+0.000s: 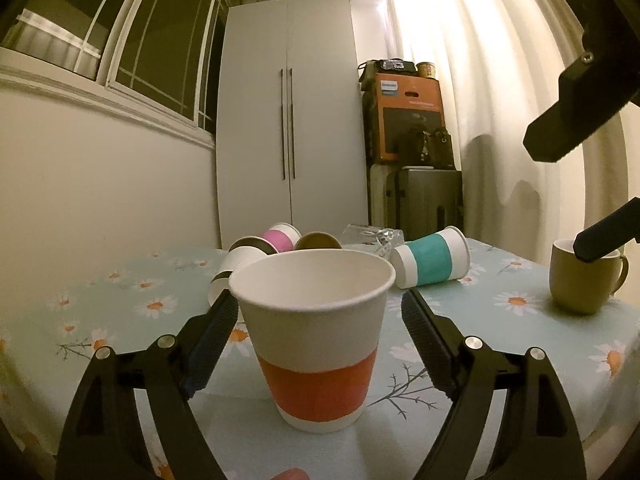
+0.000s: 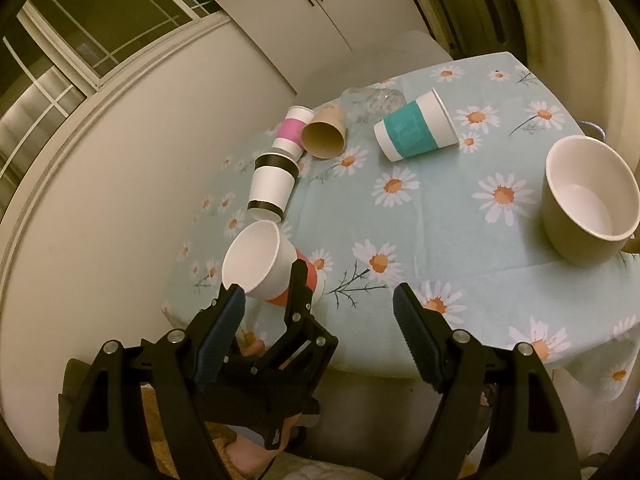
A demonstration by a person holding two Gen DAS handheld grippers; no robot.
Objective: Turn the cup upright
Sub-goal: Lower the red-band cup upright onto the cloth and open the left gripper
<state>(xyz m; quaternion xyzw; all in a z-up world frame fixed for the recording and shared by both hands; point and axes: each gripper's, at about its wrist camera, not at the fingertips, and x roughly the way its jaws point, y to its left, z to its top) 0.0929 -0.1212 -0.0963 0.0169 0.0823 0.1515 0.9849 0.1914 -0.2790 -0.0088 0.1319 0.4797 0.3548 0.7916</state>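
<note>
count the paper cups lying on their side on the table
4: a teal-banded white paper cup far centre, a plain brown paper cup, a pink-banded white paper cup beside it, and a black-banded white paper cup nearer. More could hide behind them.

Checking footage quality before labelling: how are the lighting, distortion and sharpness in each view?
Left wrist: dim yellowish light, blown-out glare on the curtain, fisheye bending of the window frames, orange-banded cup sharp. Right wrist: same warm cast, strongly curved wall, soft shadow beside the mug, clear glass hard to distinguish.

The orange-banded paper cup (image 1: 316, 336) stands upright between the left claw (image 1: 316, 328) fingers. Behind it on the worktop (image 1: 480, 320) lie tipped cups; the olive ceramic mug (image 1: 580, 276) stands right
</note>
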